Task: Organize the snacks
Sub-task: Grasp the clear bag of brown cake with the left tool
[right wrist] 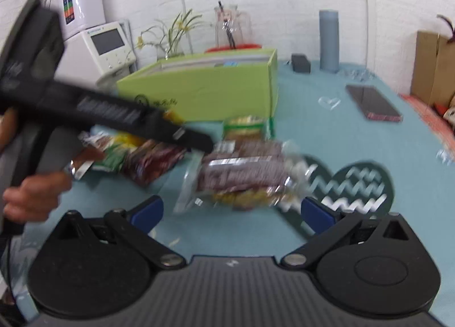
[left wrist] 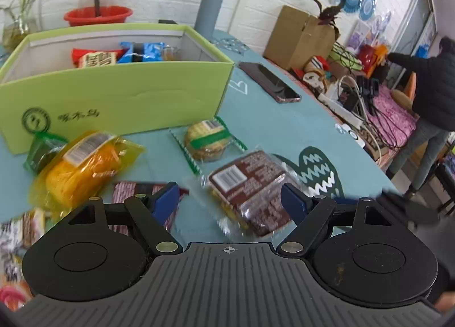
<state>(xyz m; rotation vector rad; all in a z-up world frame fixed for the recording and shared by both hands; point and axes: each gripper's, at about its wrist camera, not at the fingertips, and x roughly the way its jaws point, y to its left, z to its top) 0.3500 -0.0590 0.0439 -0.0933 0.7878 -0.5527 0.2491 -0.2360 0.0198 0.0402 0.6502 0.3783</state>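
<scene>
On the tabletop (left wrist: pixel 284 128), the green box (left wrist: pixel 113 99) at left holds a red packet (left wrist: pixel 95 58) and a blue packet (left wrist: pixel 142 51). In front lie a yellow snack (left wrist: pixel 82 168), a round cake (left wrist: pixel 206 141) and a brown-wrapped snack (left wrist: pixel 250 187). The left gripper (left wrist: pixel 230 199) and right gripper (right wrist: pixel 231 210) both have fingers spread wide, gripping nothing.

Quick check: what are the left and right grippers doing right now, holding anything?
Left gripper: open, holding nothing; brown snack pack lies between its fingers.
Right gripper: open wide, holding nothing.
</scene>
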